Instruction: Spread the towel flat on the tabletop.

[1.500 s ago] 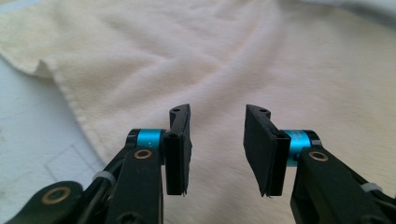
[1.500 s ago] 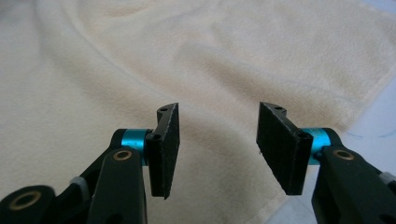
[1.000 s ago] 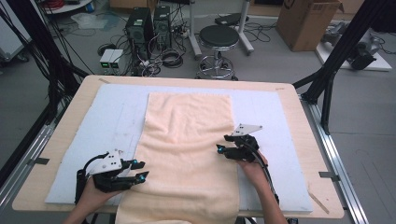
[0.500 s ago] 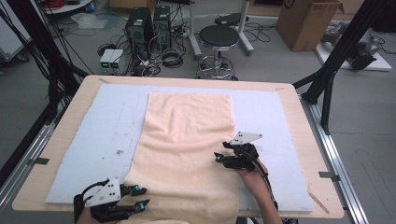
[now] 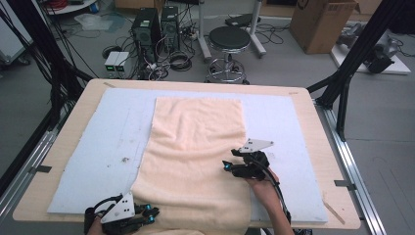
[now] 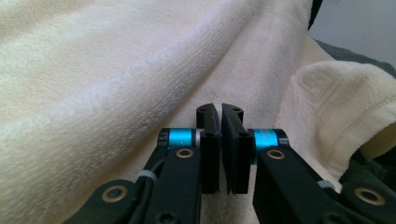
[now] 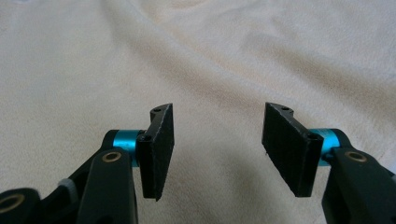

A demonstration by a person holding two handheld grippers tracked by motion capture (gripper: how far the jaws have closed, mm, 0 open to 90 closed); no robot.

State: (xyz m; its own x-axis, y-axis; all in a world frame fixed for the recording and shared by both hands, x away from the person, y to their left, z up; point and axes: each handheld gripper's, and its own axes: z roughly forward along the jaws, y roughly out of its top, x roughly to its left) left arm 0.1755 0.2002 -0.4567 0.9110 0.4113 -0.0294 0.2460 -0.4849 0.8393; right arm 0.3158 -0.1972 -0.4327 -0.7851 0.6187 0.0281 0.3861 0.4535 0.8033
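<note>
A cream towel (image 5: pixel 195 147) lies lengthwise down the middle of the table, and its near end hangs over the front edge. My left gripper (image 5: pixel 152 212) sits at the front edge by the towel's near left corner. In the left gripper view its jaws (image 6: pixel 220 112) have just been closing and now stand together, pointed at folds of towel (image 6: pixel 116 93); I see no cloth between the pads. My right gripper (image 5: pixel 226 165) hovers over the towel's right side. It is open (image 7: pixel 217 126), with nothing but flat towel (image 7: pixel 210 56) beyond the gap.
A pale blue mat (image 5: pixel 98 147) covers the wooden table (image 5: pixel 313 127) under the towel. Beyond the far edge stand a black stool (image 5: pixel 229 39), computer cases (image 5: pixel 156 24) with cables, and a cardboard box (image 5: pixel 323 19). Black frame legs (image 5: pixel 352 63) rise at both sides.
My left gripper drew back toward the front edge of the table and its jaws closed. The right gripper stayed over the towel's right side.
</note>
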